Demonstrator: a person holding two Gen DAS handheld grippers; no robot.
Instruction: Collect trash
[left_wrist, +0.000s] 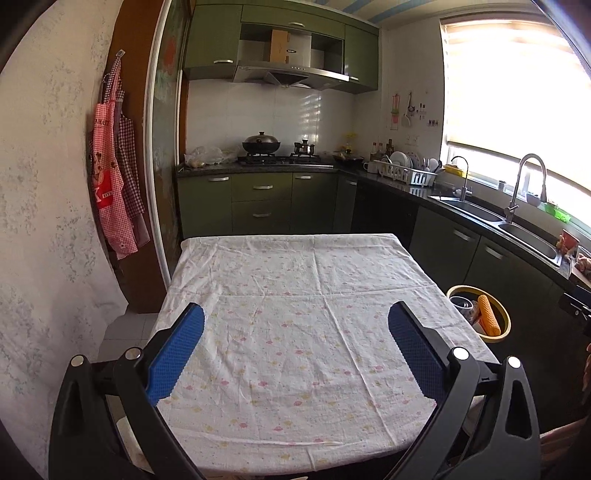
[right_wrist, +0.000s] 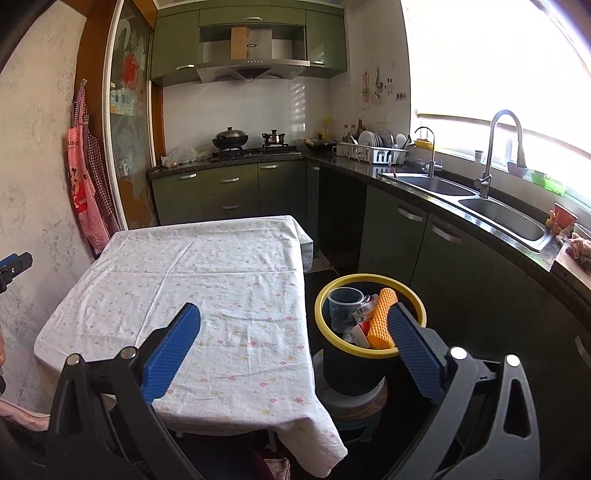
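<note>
A floral tablecloth (left_wrist: 295, 332) covers the table; aprons (left_wrist: 114, 192) hang beside green cabinets (left_wrist: 258, 199)

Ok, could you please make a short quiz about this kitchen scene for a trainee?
1. True or false: the orange foam net lies on the tablecloth.
2. Which item is in the trash bin? A) clear plastic cup B) wok lid C) plate
3. Fill in: both the left gripper and the right gripper are ____ and hold nothing.

Key: 1 false, it is in the bin. 2 A. 3 open.
</note>
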